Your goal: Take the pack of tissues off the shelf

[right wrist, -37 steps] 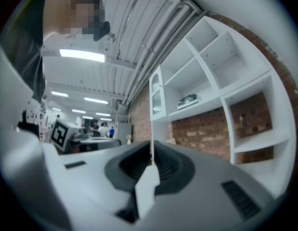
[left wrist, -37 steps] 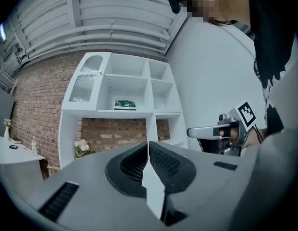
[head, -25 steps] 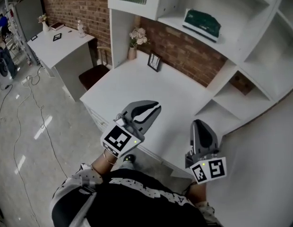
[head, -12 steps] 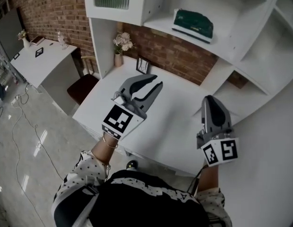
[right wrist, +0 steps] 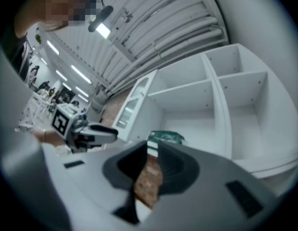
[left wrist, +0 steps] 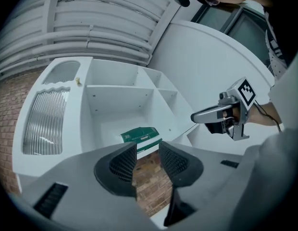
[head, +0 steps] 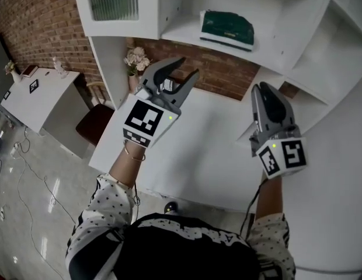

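Pack of tissues (head: 226,29) lies flat on the shelf (head: 180,30), untouched. Left tool (head: 188,67) is just below the shelf, jaws opening, clear gap, empty. Right tool (head: 264,89) is lower, under the shelf's right end, jaws opening, narrow gap, empty.

The pack of tissues (head: 226,29) is dark green, with a paler strip along its front edge; a flat, soft-sided oblong, a little puffed on top; it lies flat on the white shelf (head: 180,32), near the front lip of an open compartment, its long side facing the room; it is unopened, as far as can be seen.
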A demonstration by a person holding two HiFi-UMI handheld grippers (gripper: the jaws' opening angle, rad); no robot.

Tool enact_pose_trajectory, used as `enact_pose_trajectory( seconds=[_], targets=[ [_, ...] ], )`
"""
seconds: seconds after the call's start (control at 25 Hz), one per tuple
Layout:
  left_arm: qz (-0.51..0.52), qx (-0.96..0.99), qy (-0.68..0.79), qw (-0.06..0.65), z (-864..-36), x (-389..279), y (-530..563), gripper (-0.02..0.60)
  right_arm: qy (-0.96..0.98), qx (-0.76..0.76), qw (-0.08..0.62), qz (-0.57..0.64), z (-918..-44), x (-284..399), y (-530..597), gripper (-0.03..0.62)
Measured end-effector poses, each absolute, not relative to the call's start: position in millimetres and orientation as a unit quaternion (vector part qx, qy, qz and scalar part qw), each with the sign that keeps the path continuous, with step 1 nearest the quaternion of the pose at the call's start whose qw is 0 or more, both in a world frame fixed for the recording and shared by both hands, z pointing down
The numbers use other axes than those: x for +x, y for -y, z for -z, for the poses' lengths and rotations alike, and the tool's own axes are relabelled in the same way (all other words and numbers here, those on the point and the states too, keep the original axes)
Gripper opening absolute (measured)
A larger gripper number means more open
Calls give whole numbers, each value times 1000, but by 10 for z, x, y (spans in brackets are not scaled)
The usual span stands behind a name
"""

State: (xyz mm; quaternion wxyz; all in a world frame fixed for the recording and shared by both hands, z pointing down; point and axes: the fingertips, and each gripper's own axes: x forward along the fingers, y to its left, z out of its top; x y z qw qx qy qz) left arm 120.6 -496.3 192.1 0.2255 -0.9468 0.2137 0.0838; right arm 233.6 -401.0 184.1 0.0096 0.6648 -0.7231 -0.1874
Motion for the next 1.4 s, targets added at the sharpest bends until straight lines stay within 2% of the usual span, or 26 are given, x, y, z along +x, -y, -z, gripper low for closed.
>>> enact_pose_trajectory(
  seconds=[0.32,0.56,1.12,1.4],
  targets=[
    [-57,-947,-195,250,-1675,1485,5362,204,697,689,30,197,-1496,2510,4405,101],
    [-29,-953,-198,228,-1673,1664,5746,236,685,699,87,185,-1382,2644,4784,146],
    [19,-958,-190,216,-1566,1996,6115,238,676,710,159,113,-1463,3046,5424,184],
    [38,-958,-185,216,-1627,2160,6187,238,684,704,173,78,-1584,3190,5564,200]
  ],
)
